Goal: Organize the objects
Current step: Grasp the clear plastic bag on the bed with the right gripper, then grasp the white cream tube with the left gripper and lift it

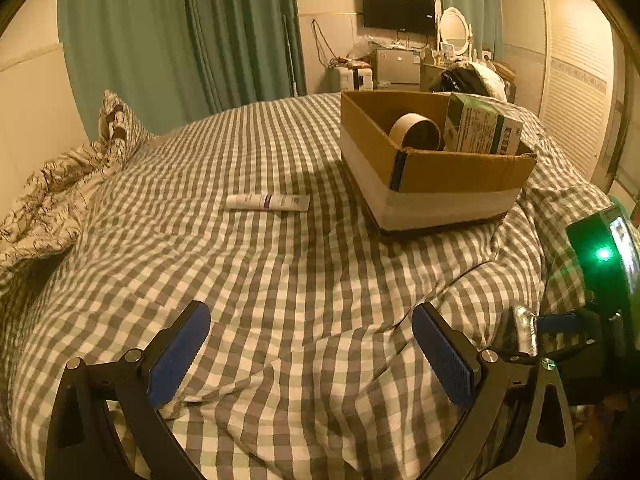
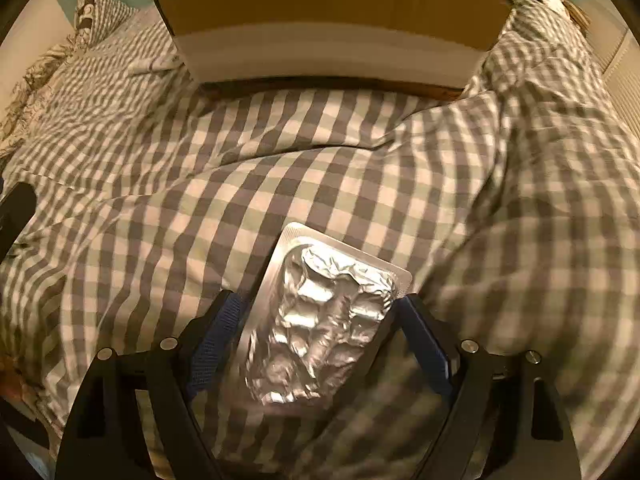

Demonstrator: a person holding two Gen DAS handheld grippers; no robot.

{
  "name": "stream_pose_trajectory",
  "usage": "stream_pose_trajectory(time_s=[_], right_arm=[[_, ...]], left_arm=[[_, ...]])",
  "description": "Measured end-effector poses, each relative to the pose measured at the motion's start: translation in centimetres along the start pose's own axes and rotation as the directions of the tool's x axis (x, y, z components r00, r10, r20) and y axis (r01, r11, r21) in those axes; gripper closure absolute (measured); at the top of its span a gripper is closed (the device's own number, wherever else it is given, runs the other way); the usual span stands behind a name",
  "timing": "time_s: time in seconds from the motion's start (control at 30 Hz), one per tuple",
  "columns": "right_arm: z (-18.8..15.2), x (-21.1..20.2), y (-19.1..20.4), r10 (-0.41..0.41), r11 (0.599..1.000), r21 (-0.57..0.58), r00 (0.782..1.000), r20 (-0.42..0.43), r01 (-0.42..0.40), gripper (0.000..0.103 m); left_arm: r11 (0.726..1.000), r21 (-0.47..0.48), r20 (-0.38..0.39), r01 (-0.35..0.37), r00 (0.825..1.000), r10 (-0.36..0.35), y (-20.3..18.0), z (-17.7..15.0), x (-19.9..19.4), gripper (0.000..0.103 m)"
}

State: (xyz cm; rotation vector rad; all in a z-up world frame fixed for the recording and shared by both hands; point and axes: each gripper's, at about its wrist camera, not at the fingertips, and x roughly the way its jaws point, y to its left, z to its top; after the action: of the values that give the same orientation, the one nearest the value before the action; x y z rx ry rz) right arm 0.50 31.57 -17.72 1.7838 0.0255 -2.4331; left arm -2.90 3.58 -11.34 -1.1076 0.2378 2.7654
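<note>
Blue-padded fingers [image 2: 216,344] of the right gripper [image 2: 320,340] straddle a foil blister pack [image 2: 320,320] lying flat on the checked duvet [image 2: 280,160] near the bed's front edge. The fingers stand wide, one at each long side of the pack; whether the pads press on it cannot be told, and it appears to rest on the cloth rather than hang in a grip. The gripper points steeply down, a stance that suits taking a thin, flat thing by its edges.

Beyond the pack, towards the far side of the bed, sits an open cardboard box [image 1: 460,176], its lower part banded white. It seems to serve as the collecting place: a roll of tape [image 1: 416,132] and a green-and-white carton [image 1: 480,128] already lean inside against the far right corner. The carton carries dense print, too small to read.

A white tube [image 1: 268,202] with a purple band lies alone on the duvet to the left of the box, well apart from the pack; its label is illegible. The left gripper [image 1: 312,352] hovers over bare duvet at the near edge, fingers spread wide with nothing between them, aimed roughly towards the tube, likely the next item for that hand. A rumpled patterned quilt [image 1: 52,196] is bunched at the bed's left edge.
</note>
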Motion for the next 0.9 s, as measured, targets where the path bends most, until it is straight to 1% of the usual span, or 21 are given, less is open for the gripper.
stream_pose_trajectory(time_s=[0.07, 0.13, 0.17, 0.23, 0.27, 0.3, 0.33, 0.37, 0.43, 0.53, 0.63, 0.73, 0.8, 0.9], right_arm=[[0.1, 0.5, 0.0, 0.008, 1.000, 0.006, 1.000, -0.003, -0.008, 0.021], [-0.1, 0.3, 0.2, 0.028, 1.000, -0.007, 0.999, 0.023, -0.028, 0.037], [-0.1, 0.0, 0.2, 0.051, 0.999, -0.019, 0.998, 0.031, -0.051, 0.044], [-0.3, -0.9, 0.4, 0.057, 0.998, -0.042, 0.997, 0.059, -0.055, 0.061], [-0.4, -1.4, 0.5, 0.064, 0.997, -0.057, 0.995, 0.075, -0.060, 0.074], [-0.4, -2.1, 0.5, 0.070, 0.995, -0.075, 0.993, 0.097, -0.063, 0.085], [-0.3, -2.8, 0.5, 0.080, 0.994, -0.087, 0.990, 0.115, -0.070, 0.092], [-0.2, -3.5, 0.7, 0.090, 0.992, -0.100, 0.987, 0.133, -0.077, 0.096], [0.0, -4.6, 0.8, 0.112, 0.988, -0.121, 0.980, 0.163, -0.093, 0.096], [0.5, -6.6, 1.3, 0.133, 0.979, -0.179, 0.967, 0.220, -0.094, 0.096], [2.2, -7.5, 2.1, 0.161, 0.974, -0.199, 0.954, 0.254, -0.111, 0.096], [4.1, -8.3, 2.8, 0.171, 0.969, -0.223, 0.938, 0.301, -0.105, 0.096], [5.5, -9.2, 2.8, 0.184, 0.965, -0.240, 0.923, 0.338, -0.104, 0.096], [7.2, -9.9, 2.9, 0.203, 0.960, -0.258, 0.909, 0.364, -0.111, 0.096]], left_arm=[[1.000, -0.010, -0.012, 0.000, 1.000, 0.000, 0.4, -0.2, 0.3, 0.000], [1.000, -0.020, -0.025, -0.006, 1.000, 0.006, 0.9, -0.3, 0.6, 0.000], [1.000, -0.025, -0.028, -0.008, 1.000, 0.008, 1.0, -0.3, 0.7, 0.000], [0.999, -0.041, -0.035, -0.006, 0.999, 0.004, 1.5, -0.2, 0.8, 0.000], [0.999, -0.045, -0.036, -0.004, 0.999, 0.003, 1.6, -0.2, 0.9, 0.000], [0.999, -0.048, -0.038, -0.003, 0.999, 0.001, 1.7, -0.1, 0.9, 0.000], [0.999, -0.050, -0.040, -0.003, 0.999, 0.001, 1.7, 0.0, 0.9, 0.000], [0.999, -0.049, -0.042, -0.005, 0.999, 0.003, 1.8, 0.1, 1.0, 0.000], [0.999, -0.051, -0.049, -0.009, 0.999, 0.007, 1.9, 0.4, 1.1, 0.000], [0.999, -0.051, -0.052, -0.008, 0.999, 0.005, 2.0, 1.0, 1.3, 0.000], [0.998, -0.057, -0.045, -0.024, 0.999, 0.022, 2.5, 2.2, 1.6, 0.000], [0.997, -0.071, -0.032, -0.035, 0.999, 0.033, 3.3, 3.8, 2.2, 0.000], [0.996, -0.076, -0.022, -0.037, 0.999, 0.035, 4.1, 5.1, 3.2, 0.000], [0.997, -0.054, -0.028, -0.053, 0.998, 0.051, 5.1, 7.2, 6.0, 0.000]])
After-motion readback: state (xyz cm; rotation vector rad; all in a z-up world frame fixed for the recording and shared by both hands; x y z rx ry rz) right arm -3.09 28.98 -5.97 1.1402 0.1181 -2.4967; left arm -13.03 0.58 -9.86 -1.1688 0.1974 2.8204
